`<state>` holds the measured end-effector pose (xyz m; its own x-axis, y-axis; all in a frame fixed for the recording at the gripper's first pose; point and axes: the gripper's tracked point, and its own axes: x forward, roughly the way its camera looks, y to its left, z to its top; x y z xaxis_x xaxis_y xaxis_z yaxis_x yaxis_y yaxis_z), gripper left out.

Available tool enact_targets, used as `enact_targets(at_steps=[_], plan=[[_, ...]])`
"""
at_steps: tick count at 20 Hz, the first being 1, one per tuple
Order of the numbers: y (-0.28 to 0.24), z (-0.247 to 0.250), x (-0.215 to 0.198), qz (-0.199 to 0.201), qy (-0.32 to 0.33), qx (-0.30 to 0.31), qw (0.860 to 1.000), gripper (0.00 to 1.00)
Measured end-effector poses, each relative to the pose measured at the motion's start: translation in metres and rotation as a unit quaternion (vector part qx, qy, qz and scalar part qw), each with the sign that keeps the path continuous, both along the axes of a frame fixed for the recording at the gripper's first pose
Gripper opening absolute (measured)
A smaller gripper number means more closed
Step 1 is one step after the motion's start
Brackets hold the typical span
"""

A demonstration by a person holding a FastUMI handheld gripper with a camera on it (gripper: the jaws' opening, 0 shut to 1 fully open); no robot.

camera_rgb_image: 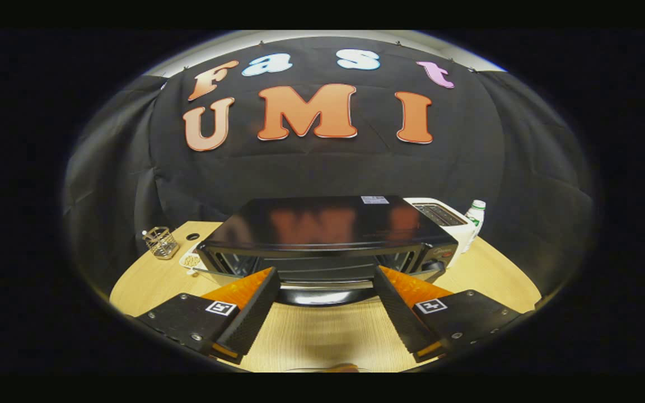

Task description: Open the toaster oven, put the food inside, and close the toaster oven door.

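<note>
Black, glossy toaster oven (328, 232) straight ahead of the jaws, square-on, sitting on the pale wooden bench (322, 336). Long axis running crosswise to the line of the fingers, so a broad front face presented, not an end. Door (322, 291) seemingly already dropped forward and lying low between the two fingertips, its rounded front edge catching a highlight just beyond them; racks of the cavity (322, 268) visible above it. Hard to say for sure how far down the door lies. Gripper (322, 285) spread wide, holding nothing, one finger off each side of the door's middle span, neither touching it as far as can be told. No food recognisable for certain; only a small orange sliver at the near edge of the bench (339, 368), behind the fingers, too cut off to name.

Judged as the gap between opening and loading: cavity dead ahead, food somewhere back toward the holder. Next move likely a retreat and a turn, not a push forward.

Off to the side: white toaster (440, 215) and small bottle (475, 215) right of the oven, wire basket (160, 242) left.
</note>
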<state>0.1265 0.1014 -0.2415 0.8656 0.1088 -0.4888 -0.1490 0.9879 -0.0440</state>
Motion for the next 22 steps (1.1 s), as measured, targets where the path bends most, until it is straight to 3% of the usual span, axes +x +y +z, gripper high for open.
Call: enact_targets(at_steps=[10,22], plan=[[-0.012,-0.034,-0.063,0.001,0.024,-0.003,1.0,0.99],[-0.028,-0.109,-0.12,0.005,0.119,-0.03,0.992,0.99]])
